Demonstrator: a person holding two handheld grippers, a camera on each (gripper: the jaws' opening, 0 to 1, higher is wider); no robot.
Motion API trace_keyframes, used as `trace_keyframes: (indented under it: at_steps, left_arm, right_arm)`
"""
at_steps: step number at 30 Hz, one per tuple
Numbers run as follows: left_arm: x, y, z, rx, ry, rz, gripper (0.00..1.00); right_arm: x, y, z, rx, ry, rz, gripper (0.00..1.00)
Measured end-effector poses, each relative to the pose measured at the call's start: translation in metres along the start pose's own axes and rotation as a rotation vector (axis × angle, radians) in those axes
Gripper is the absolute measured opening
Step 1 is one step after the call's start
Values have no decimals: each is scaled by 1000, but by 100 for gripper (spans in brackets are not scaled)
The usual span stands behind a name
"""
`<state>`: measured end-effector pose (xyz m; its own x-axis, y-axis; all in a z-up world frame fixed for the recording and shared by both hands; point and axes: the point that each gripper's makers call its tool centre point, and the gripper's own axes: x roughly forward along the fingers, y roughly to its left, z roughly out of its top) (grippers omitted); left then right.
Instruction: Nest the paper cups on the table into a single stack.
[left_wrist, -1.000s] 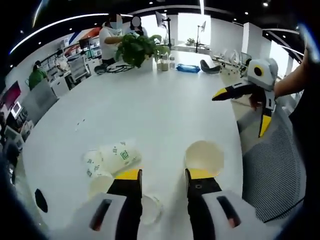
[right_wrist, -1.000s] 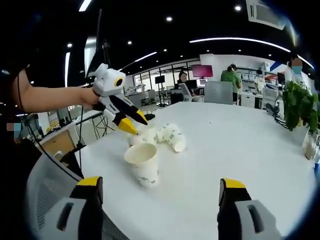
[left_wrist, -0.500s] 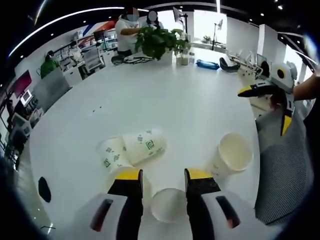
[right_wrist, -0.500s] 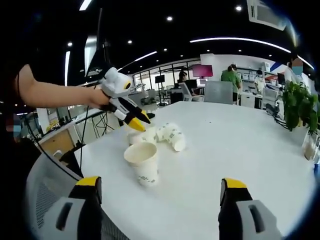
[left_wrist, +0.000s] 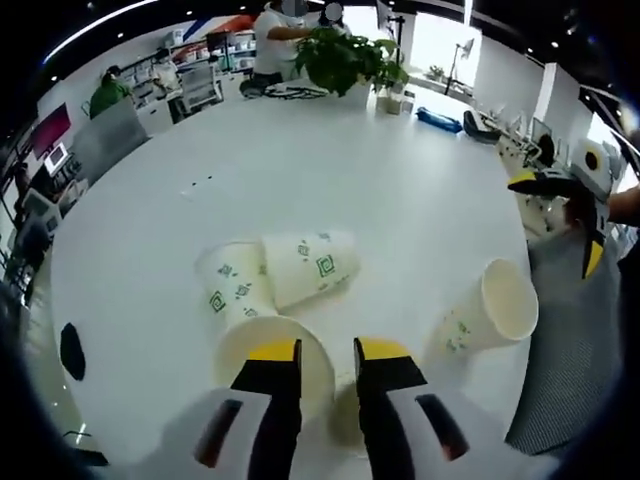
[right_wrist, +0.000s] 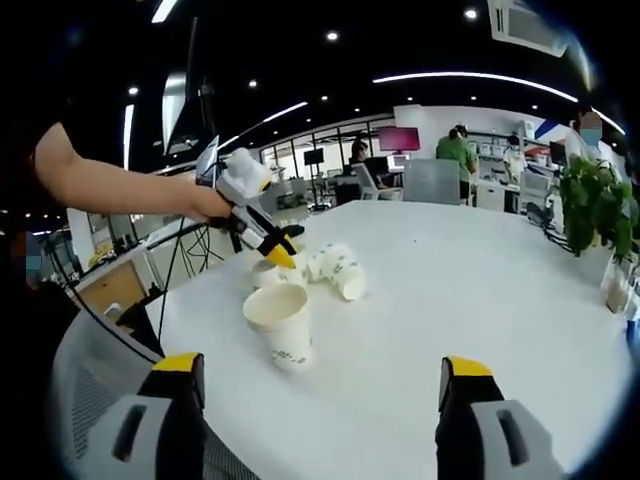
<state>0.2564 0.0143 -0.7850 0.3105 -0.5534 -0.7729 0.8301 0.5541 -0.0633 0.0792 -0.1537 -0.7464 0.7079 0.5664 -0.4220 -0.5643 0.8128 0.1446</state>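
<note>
- Left gripper view: the left gripper (left_wrist: 325, 352) reached low over the white table (left_wrist: 300, 170), its jaws a narrow gap apart and nothing between them.
- An upright cup (left_wrist: 285, 362) stood touching the left jaw's tip, its rim partly hidden, so contact elsewhere was unclear.
- Two lying cups (left_wrist: 278, 275) rested side by side just ahead of the jaws.
- A lone cup (left_wrist: 488, 312) stood to the right, well clear.
- The right gripper (left_wrist: 570, 205) hung beyond the table's edge.
- Right gripper view: the right gripper (right_wrist: 320, 385) was wide open, holding nothing.
- The lone cup (right_wrist: 279, 324) stood ahead, left of centre.
- Beyond it the left gripper (right_wrist: 270, 243) dipped its tips to the cup cluster (right_wrist: 320, 268).
</note>
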Motion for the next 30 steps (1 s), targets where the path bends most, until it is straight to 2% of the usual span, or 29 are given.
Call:
trace_keyframes:
  at_steps: [6,11,16,30]
  left_arm:
    - [2,3,-1,-45,5,11,8]
    - [2,4,-2,-50,11,17,2]
    - [-2,6,-1,-53,6,36,2]
    - [-15,8,6,23,3,69,0]
  right_arm:
    - [1,0,-2,0,8,3,97]
    - [1,-2,-4,5,11,3,97]
    - [2,-3,-5,5,13,5,96]
    - [1,-1,-2,5,0,10,96]
